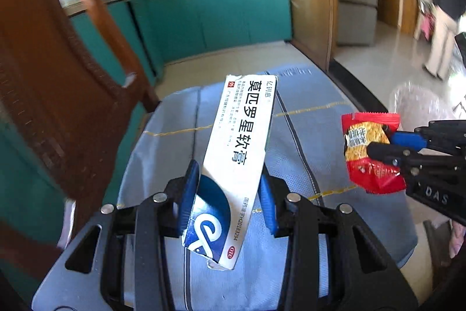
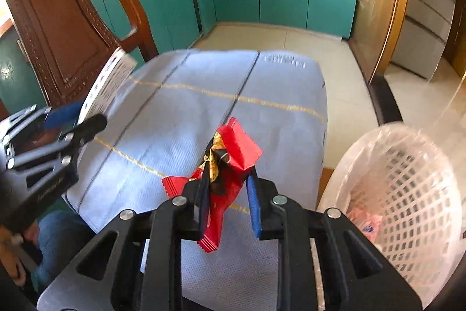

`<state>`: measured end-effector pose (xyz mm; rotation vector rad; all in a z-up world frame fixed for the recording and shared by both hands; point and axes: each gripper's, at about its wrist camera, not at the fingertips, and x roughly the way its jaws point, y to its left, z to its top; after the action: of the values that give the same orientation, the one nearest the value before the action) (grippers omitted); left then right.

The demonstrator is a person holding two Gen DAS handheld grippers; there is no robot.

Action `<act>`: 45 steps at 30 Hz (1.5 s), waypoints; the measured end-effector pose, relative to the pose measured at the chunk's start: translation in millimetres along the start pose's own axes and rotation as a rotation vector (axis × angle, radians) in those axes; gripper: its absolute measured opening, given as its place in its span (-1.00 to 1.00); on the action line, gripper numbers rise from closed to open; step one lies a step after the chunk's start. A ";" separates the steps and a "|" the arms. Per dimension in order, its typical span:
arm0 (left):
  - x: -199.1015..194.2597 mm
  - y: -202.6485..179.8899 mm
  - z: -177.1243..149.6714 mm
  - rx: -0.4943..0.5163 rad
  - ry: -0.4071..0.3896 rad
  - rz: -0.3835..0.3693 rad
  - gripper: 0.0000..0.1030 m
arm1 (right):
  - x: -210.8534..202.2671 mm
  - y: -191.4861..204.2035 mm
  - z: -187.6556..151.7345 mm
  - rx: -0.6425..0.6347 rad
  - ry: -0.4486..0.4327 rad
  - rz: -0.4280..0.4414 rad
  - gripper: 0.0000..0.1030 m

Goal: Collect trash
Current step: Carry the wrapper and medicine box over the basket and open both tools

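- While both pieces of trash hang above the cloth-covered bench (image 2: 180,107), the lined basket (image 2: 407,188) stands just off its right edge, nearer the right tongs (image 2: 227,194).
- Right tongs: clenched on one red wrapper (image 2: 233,156).
- Left tongs (image 1: 230,194): grasping one white carton (image 1: 241,136), long axis pointing forward, away from them.
- Count: one basket, two items.

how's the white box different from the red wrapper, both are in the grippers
The white box is a stiff, flat, long carton with blue print; the red wrapper is soft, crumpled film in red and gold. The box sits in the left gripper, the wrapper in the right gripper. The box looks longer than the wrapper. Both are clamped and lifted clear of the blue cloth.
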<state>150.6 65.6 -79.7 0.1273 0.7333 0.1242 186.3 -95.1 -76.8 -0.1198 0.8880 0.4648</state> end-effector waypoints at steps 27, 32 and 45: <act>-60.6 -2.9 -11.6 -0.106 -0.084 0.032 -0.21 | -52.7 -4.0 -6.2 -0.017 -0.120 -0.054 -0.54; -59.5 -38.6 -6.8 -0.068 -0.079 -0.073 -0.21 | -73.4 -41.2 -15.3 0.029 -0.145 -0.128 -0.54; -48.8 -160.8 12.7 0.066 -0.050 -0.347 -0.22 | -116.8 -160.9 -74.7 0.246 -0.134 -0.301 -0.54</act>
<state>134.1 -101.4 -63.8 0.0646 0.6996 -0.2337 140.1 -300.5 -48.4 0.0043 0.7733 0.0799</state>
